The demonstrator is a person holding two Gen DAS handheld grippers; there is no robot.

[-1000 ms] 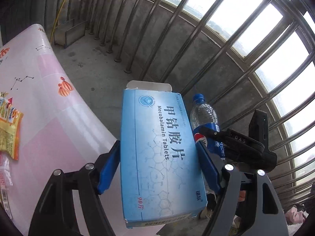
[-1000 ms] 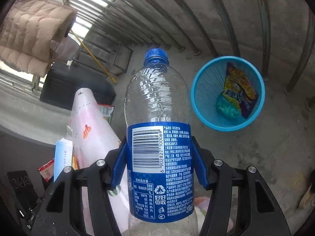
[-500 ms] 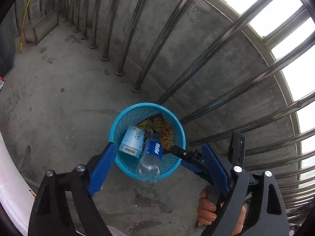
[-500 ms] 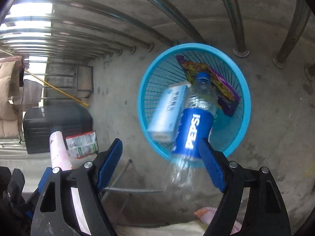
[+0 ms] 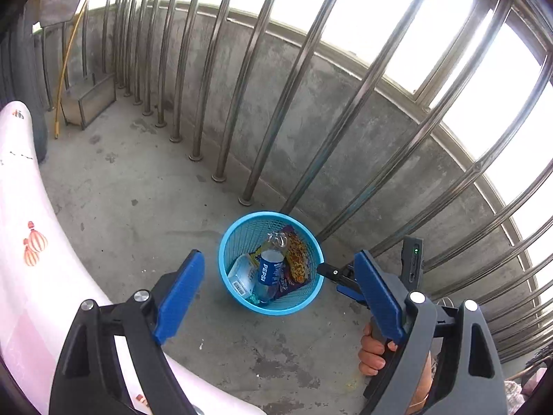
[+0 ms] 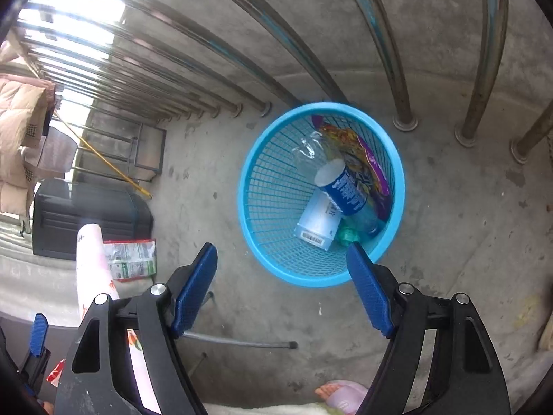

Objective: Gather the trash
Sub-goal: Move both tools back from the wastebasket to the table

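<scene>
Left wrist view: bare concrete floor (image 5: pixel 145 207), steel railing (image 5: pixel 249 103) and a low wall.
My left gripper (image 5: pixel 276 294) and right gripper (image 6: pixel 281 287) both gape, holding nothing. The bottle (image 5: pixel 268 273) and box (image 5: pixel 242 275) lie in the blue basket (image 5: pixel 228 242) on the floor. Only the right wrist view shows a hanging padded coat (image 6: pixel 20 117) and my slippered foot (image 6: pixel 342 392).

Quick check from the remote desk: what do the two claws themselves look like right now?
Both match. The left claw and right claw each have flat blue textured pads on black, angular linkage arms with silver pivot bolts. Seen from the left camera, the right unit carries a black module with a small green light. No sleeves or cables show.
</scene>
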